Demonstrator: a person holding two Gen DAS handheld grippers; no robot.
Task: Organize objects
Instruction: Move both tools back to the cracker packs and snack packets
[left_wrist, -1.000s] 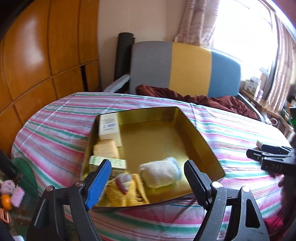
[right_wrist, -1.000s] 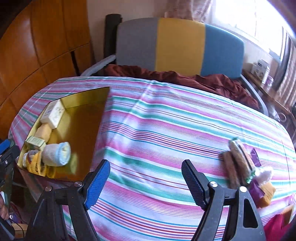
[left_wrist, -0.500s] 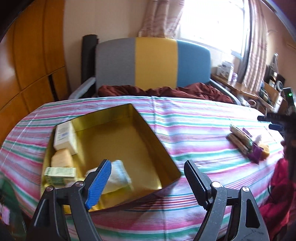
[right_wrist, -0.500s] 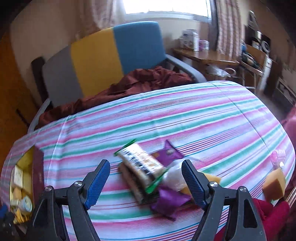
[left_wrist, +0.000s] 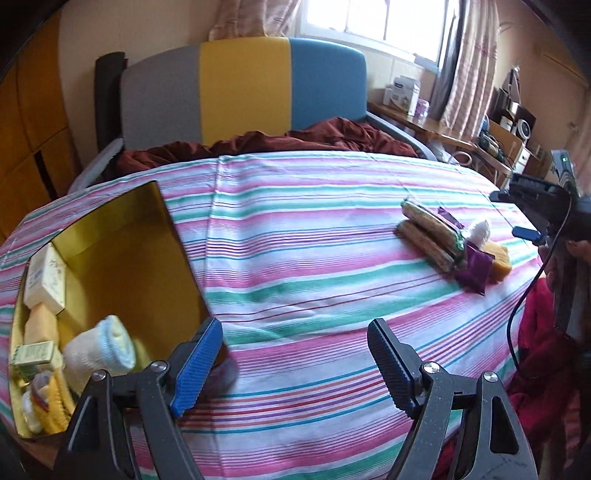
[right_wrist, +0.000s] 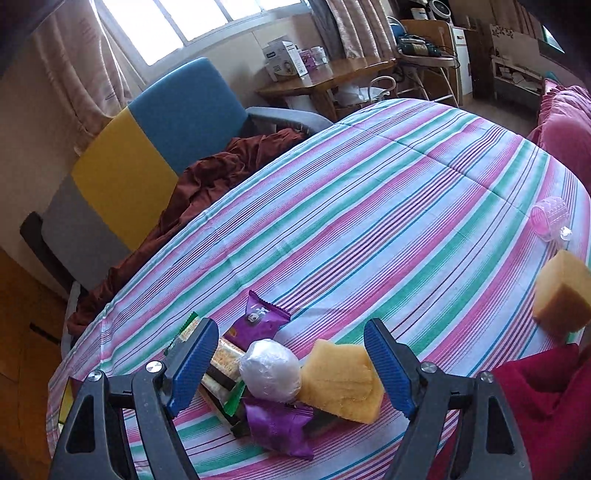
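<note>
A gold tin box (left_wrist: 122, 258) sits on the striped table at the left, holding a white carton (left_wrist: 46, 280), a rolled white sock (left_wrist: 101, 349) and other small items. My left gripper (left_wrist: 293, 363) is open and empty beside the box's near right corner. A pile of snacks lies at the table's right: cracker packs (left_wrist: 428, 232), purple wrappers (right_wrist: 260, 319), a white wrapped ball (right_wrist: 271, 369) and a yellow sponge (right_wrist: 341, 380). My right gripper (right_wrist: 291, 363) is open, with the ball and sponge between its fingers' line of view, just above the pile.
A second yellow sponge (right_wrist: 561, 299) and a pink hair roller (right_wrist: 550, 218) lie at the table's right edge. A grey, yellow and blue chair (left_wrist: 243, 92) with a brown cloth stands behind the table. Red cloth (right_wrist: 543, 391) hangs at the near right.
Both grippers swung right. The left view now shows the box at its left and the snack pile. The right gripper has come closer over the pile; ball and sponge now sit between its fingers.
</note>
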